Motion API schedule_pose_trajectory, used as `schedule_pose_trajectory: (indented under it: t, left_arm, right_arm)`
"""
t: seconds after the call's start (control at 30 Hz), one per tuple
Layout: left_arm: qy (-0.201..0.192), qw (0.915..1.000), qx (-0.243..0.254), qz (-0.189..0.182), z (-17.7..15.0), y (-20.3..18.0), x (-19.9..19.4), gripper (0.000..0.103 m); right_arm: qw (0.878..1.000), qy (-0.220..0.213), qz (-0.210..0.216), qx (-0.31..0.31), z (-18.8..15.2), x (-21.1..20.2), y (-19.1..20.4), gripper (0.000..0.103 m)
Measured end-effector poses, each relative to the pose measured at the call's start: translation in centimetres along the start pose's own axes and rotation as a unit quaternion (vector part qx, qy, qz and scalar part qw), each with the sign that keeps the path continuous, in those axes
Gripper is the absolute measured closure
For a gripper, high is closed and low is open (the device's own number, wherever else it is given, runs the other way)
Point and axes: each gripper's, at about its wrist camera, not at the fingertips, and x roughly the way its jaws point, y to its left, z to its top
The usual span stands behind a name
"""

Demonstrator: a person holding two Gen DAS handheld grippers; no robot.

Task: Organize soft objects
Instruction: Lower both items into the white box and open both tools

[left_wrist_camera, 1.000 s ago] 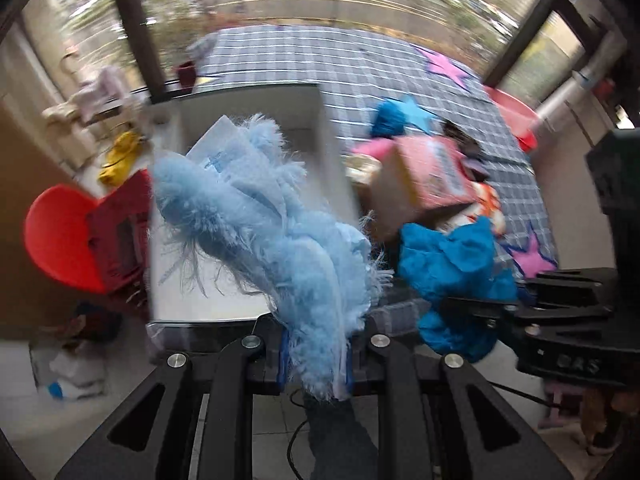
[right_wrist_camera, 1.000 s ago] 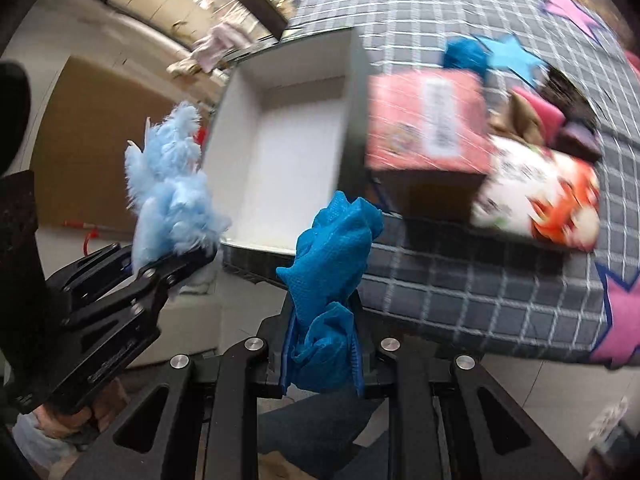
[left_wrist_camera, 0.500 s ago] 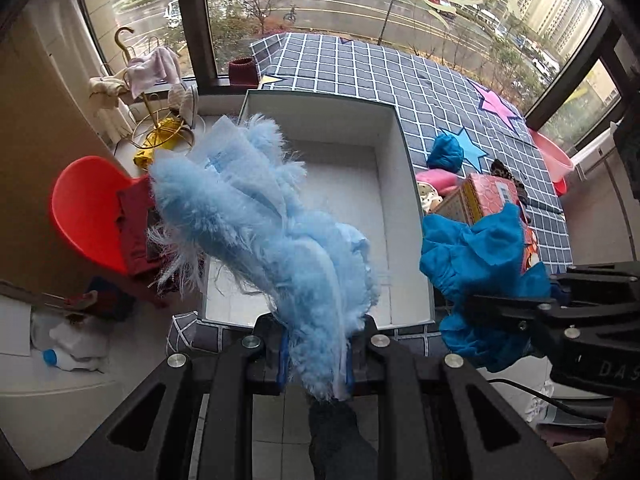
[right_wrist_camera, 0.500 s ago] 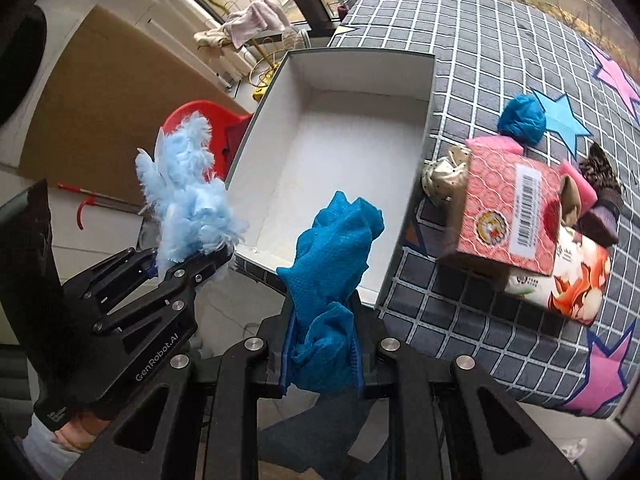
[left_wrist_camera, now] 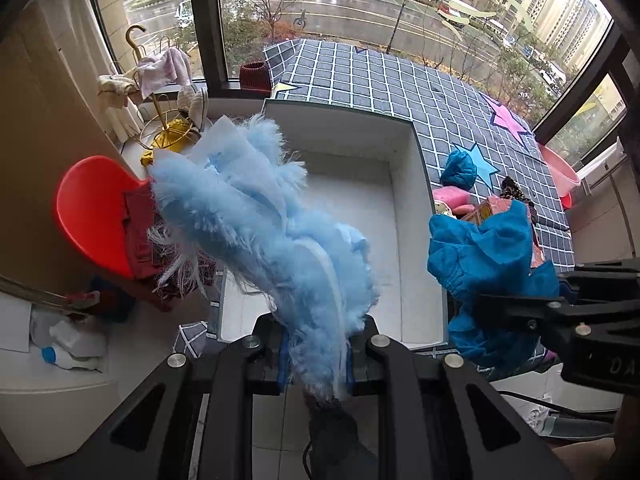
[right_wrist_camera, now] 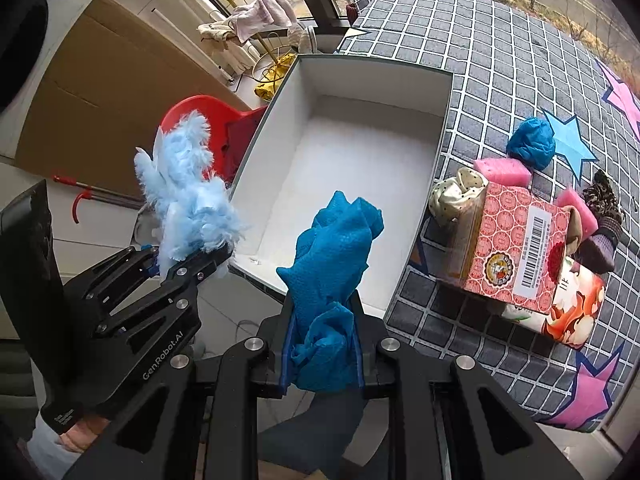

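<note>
My left gripper (left_wrist_camera: 316, 354) is shut on a fluffy light-blue cloth (left_wrist_camera: 264, 240) and holds it above the near edge of an open white box (left_wrist_camera: 404, 184). It also shows in the right wrist view (right_wrist_camera: 186, 196). My right gripper (right_wrist_camera: 322, 356) is shut on a bright blue cloth (right_wrist_camera: 332, 248), held just to the right of the left one, over the box's near right corner. The blue cloth also shows in the left wrist view (left_wrist_camera: 484, 256). The white box (right_wrist_camera: 360, 160) has nothing in it.
On the checked tablecloth (right_wrist_camera: 500, 40) right of the box lie a blue cloth ball (right_wrist_camera: 532, 142), pink sponges (right_wrist_camera: 504, 170), a red patterned carton (right_wrist_camera: 516, 248), a printed pouch (right_wrist_camera: 568, 308) and dark fabric (right_wrist_camera: 604, 220). A red chair (left_wrist_camera: 92, 216) and a brass rack (left_wrist_camera: 160, 92) stand left.
Both grippers have risen and pulled back while keeping their cloths. The whole white box and more of the table now show beneath them.
</note>
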Motion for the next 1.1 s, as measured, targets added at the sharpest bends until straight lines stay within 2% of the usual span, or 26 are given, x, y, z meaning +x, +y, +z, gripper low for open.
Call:
schedule_pose_trajectory:
  t: [1.1]
  left_arm:
    - [0.002, 1.0000, 0.007, 0.003, 0.46, 0.13, 0.58, 0.082]
  right_arm:
    - [1.000, 0.000, 0.001, 0.004, 0.73, 0.14, -0.09, 0.079]
